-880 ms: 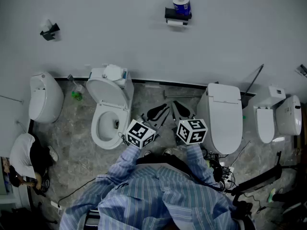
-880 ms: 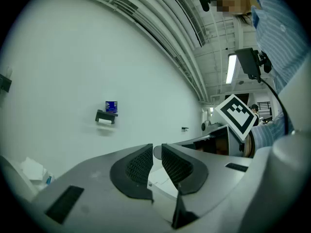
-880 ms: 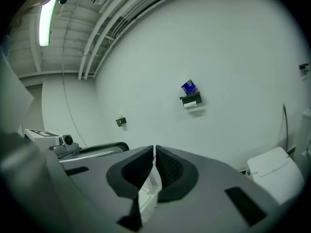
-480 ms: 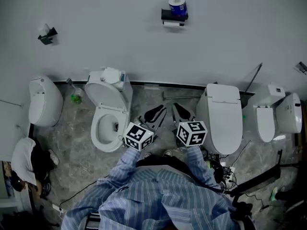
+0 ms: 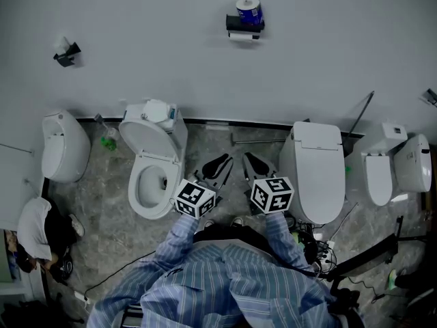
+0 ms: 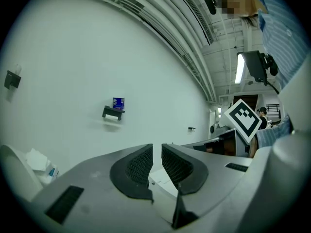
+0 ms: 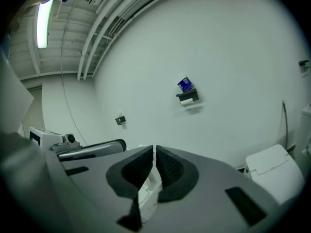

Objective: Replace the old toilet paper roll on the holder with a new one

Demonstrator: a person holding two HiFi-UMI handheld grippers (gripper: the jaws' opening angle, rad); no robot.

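High on the white wall hangs a black holder point(image 5: 244, 24) with the old white roll point(image 5: 244, 37) under it. A new roll in blue wrap point(image 5: 248, 8) stands on top. The same holder point(image 6: 112, 113) and blue roll point(image 6: 118, 102) show small and far in the left gripper view, and the holder point(image 7: 187, 98) and roll point(image 7: 184, 84) again in the right gripper view. My left gripper point(image 5: 217, 164) and right gripper point(image 5: 256, 162) are held side by side over the floor, well short of the wall. Both are shut with nothing between the jaws.
An open toilet point(image 5: 153, 176) stands at the left, and a closed one point(image 5: 317, 166) at the right with more fixtures point(image 5: 392, 169) beyond. A second wall holder point(image 5: 66, 48) hangs far left. A person point(image 5: 37, 231) crouches at lower left. Cables point(image 5: 321, 248) lie at the right.
The holder and the toilets have slid up and left in the head view. Both grippers have edged forward toward the wall, still shut.
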